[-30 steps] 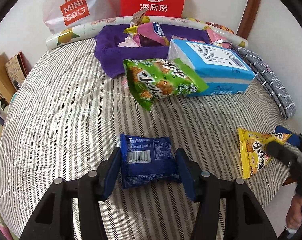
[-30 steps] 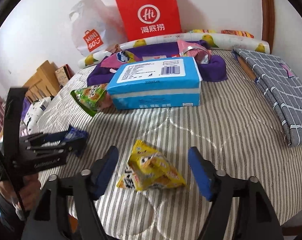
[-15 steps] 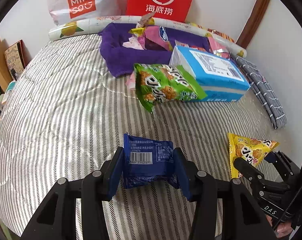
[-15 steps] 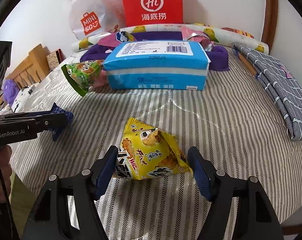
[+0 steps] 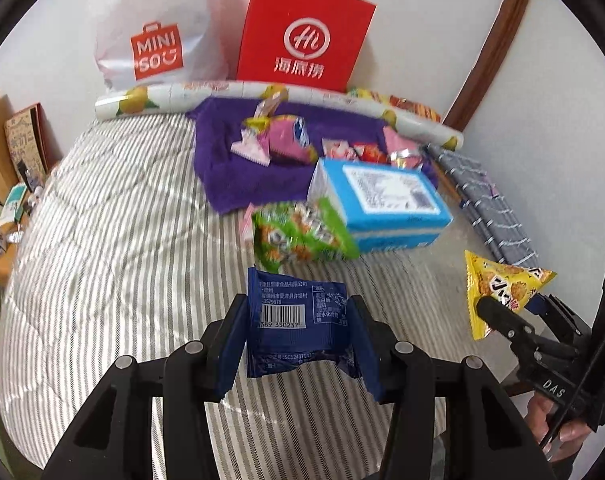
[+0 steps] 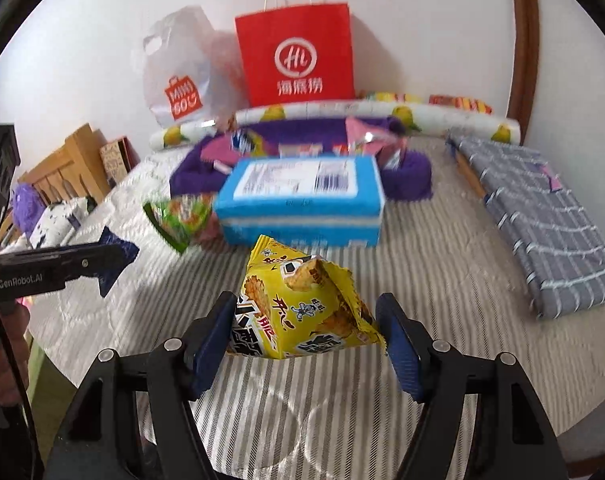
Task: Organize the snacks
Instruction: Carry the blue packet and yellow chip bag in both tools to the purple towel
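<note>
Both packets have come up off the striped bed cover (image 5: 114, 240) since a second ago, when they lay on it between half-open jaws. Now the left gripper (image 5: 298, 344) has its blue pads pressed against both sides of the dark blue snack packet (image 5: 296, 320), which hangs clear of the bed with its barcode facing the camera. The right gripper (image 6: 306, 336) is closed on the yellow triangular snack packet (image 6: 302, 308), its left pad pressed into the packet's side and the right pad at its crimped corner; the packet sits raised above the cover.

From the left wrist view the yellow packet shows at the right edge, pinched in the other gripper, with a hand (image 5: 558, 420) on the handle below it. From the right wrist view the blue packet's corner sticks out of the left gripper at the left edge.

Farther back on the bed a green snack bag (image 5: 302, 236) leans against a light blue box (image 5: 382, 204). Behind them a purple towel (image 5: 230, 168) carries a pink packet (image 5: 286, 140) and several small wrapped sweets. A fruit-printed roll (image 5: 150, 100) lies along the wall, with a red paper bag (image 5: 302, 36) and a white plastic shopping bag (image 5: 154, 32) standing behind it. A grey checked folded cloth (image 6: 542, 216) lies at the right side of the bed.
</note>
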Demonstrator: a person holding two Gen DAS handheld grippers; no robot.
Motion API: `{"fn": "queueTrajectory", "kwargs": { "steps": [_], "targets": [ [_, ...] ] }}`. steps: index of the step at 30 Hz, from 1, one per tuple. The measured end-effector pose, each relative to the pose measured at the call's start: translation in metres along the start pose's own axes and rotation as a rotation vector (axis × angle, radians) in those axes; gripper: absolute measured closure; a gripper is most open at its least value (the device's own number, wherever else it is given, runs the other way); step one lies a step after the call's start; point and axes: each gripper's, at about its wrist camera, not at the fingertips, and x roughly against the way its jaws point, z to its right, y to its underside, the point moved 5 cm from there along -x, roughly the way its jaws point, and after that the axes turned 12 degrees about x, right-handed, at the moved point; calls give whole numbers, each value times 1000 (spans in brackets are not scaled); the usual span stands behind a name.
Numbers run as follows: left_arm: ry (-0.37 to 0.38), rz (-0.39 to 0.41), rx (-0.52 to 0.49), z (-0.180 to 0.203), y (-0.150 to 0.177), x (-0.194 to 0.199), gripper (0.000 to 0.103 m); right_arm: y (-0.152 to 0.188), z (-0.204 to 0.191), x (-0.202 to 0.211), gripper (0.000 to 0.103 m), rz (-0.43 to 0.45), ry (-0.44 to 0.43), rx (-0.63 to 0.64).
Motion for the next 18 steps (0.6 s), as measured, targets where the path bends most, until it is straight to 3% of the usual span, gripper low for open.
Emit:
{"fn": "queueTrajectory", "kwargs": {
  "steps": [18],
  "targets": [
    [46, 70, 4, 15, -72, 20, 56, -91, 27, 17, 32, 107, 47, -7]
  ]
}}
